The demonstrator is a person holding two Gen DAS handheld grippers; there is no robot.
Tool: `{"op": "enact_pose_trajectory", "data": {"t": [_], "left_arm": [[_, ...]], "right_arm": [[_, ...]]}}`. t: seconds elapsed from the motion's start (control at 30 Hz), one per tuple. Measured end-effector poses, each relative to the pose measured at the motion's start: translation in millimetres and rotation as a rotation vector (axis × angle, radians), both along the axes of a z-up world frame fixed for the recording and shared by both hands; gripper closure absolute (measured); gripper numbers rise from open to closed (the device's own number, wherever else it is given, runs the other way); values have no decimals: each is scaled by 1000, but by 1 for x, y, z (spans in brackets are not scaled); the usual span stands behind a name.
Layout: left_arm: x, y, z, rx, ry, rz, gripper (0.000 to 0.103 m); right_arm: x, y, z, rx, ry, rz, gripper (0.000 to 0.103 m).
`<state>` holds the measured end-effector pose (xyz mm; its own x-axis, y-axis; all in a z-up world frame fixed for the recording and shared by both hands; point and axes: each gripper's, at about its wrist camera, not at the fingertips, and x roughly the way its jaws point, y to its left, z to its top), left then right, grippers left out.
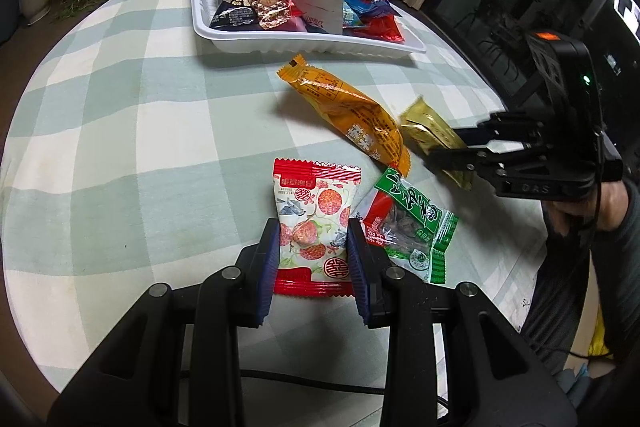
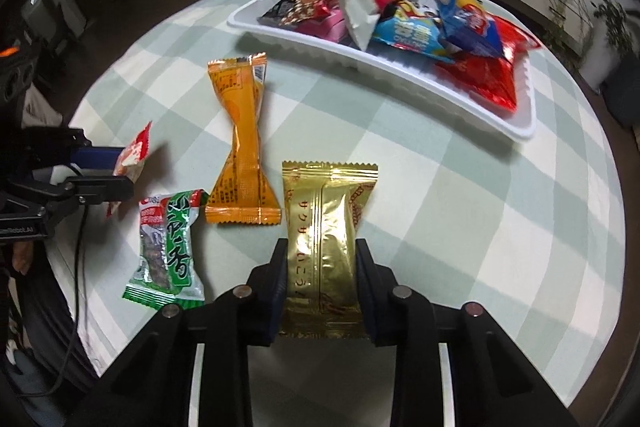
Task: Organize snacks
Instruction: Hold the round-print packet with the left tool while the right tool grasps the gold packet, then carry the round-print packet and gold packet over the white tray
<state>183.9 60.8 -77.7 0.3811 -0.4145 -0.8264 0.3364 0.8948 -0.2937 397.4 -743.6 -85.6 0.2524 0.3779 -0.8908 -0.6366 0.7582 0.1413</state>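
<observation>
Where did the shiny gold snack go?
The gold snack packet sits between the fingers of the right hand-held gripper, just right of the orange packet and nearer than the white tray.

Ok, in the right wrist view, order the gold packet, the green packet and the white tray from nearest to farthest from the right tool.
1. Gold foil snack packet, between its fingers.
2. Green snack packet, to the left.
3. White plastic tray, far side.
</observation>
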Motion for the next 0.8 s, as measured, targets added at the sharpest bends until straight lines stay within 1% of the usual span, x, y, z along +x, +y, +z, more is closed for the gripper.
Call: {"op": "enact_pose_trajectory", "data": {"t": [0.27,0.4,0.47,0.6,0.67,0.8], "left_arm": [[0,0,4,-21,-13,18,73],[3,5,10,-32,-24,37,73],[9,11,16,-38,-34,53,73],[25,25,39,-41,-79,84,73],[37,32,56,-32,-113,101,73],[71,38,91,-22,-173,121,73]], "right_arm": [[-20,-47,3,195,36,-157,70],[-20,-69,12,268,26,-238,70],[-17,-81,18,284,13,-273,70],[-2,-115,38,318,-25,-366,70],[9,-127,52,339,-45,-411,70],[33,-133,85,370,-104,-439,70]]}}
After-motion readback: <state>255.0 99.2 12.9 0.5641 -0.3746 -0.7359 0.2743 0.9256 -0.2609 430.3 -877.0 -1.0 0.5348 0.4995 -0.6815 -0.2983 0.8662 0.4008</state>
